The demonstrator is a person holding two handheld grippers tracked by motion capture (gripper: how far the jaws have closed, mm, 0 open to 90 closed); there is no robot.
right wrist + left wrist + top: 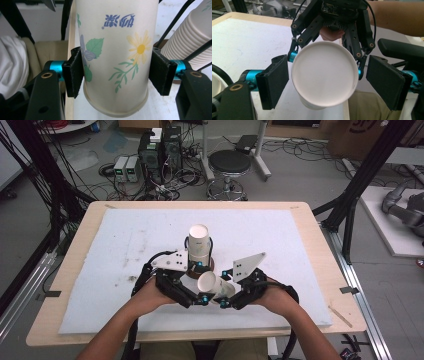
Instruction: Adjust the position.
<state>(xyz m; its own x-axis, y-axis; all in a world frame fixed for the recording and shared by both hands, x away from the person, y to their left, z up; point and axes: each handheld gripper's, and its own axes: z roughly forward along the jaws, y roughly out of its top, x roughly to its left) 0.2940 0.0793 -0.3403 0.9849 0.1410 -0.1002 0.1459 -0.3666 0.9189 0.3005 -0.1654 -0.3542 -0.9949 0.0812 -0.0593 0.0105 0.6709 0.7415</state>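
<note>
Right gripper [116, 72]: clamped on flowered paper cup [115, 50], presumably just separated from cup stack [199, 245] mid-table. Left gripper [327, 82]: agape around cup's base, gripping nothing.

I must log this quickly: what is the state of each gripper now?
Left gripper: open, jaws apart on either side of the paper cup, not touching.
Right gripper: closed on the paper cup.
</note>
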